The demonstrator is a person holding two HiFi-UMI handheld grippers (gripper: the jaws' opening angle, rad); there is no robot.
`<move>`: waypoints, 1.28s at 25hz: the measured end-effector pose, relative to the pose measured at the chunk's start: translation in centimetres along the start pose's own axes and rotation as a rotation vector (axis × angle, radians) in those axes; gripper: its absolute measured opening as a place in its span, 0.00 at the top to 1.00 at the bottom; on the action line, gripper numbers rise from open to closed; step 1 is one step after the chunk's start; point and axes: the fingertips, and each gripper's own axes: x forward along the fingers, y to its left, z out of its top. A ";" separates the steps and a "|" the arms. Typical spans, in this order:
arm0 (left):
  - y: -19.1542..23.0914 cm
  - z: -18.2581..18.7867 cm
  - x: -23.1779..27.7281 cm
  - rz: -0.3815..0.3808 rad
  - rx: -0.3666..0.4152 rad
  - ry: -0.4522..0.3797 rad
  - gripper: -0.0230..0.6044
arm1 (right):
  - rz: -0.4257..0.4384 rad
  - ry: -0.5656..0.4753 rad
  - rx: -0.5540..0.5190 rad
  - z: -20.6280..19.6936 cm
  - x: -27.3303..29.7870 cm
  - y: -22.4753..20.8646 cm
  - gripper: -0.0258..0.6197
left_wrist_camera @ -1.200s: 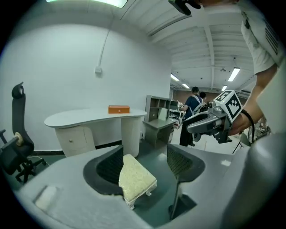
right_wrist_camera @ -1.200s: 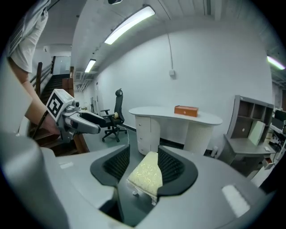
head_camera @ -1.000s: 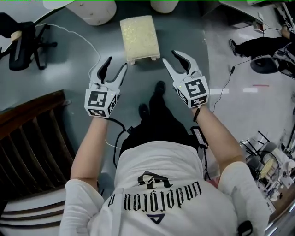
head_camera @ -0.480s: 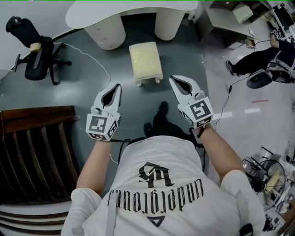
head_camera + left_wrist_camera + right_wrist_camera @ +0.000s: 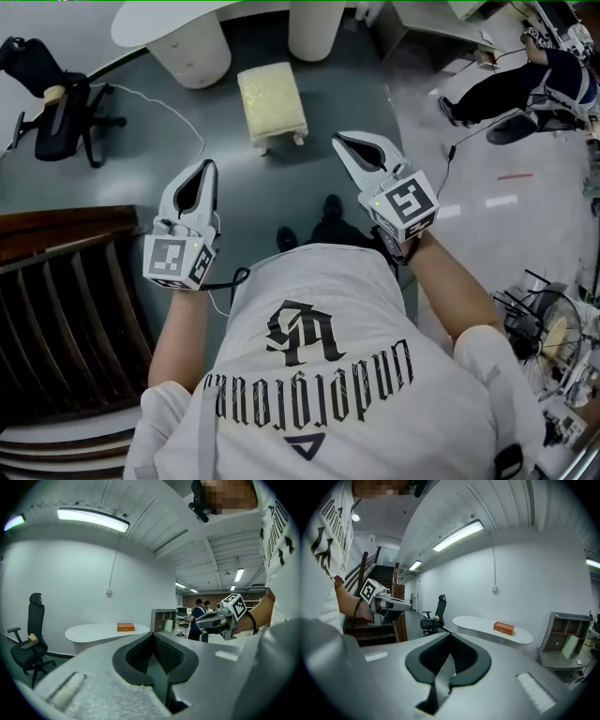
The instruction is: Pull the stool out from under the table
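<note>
The stool [image 5: 272, 101], a low one with a cream cushion, stands on the grey floor just in front of the white curved table [image 5: 178, 21], outside its edge. Both grippers hang in the air well on my side of it, touching nothing. My left gripper [image 5: 208, 166] is shut and empty, down-left of the stool. My right gripper [image 5: 340, 142] is shut and empty too, down-right of it. In the left gripper view the jaws [image 5: 152, 635] meet with nothing between them; the right gripper view shows the same [image 5: 450, 637]. The stool is hidden in both gripper views.
A black office chair [image 5: 56, 103] stands at the left, wooden stairs [image 5: 66, 309] at the lower left. A white cable [image 5: 173, 105] lies on the floor. A seated person [image 5: 511, 84] is at the top right. An orange box [image 5: 504, 628] lies on the table.
Both grippers stood open close to the stool a second ago; now both are shut and empty. Both hands have risen and drawn back from the stool.
</note>
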 end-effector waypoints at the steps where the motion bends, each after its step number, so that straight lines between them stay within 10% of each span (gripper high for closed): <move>1: -0.6 0.4 -0.4 0.003 0.006 -0.003 0.95 | 0.003 0.002 0.000 -0.1 -0.8 0.0 0.96; 32: -30.0 2.7 10.4 0.165 -0.042 -0.014 0.95 | 0.251 -0.094 -0.026 -5.1 -23.8 -13.3 0.96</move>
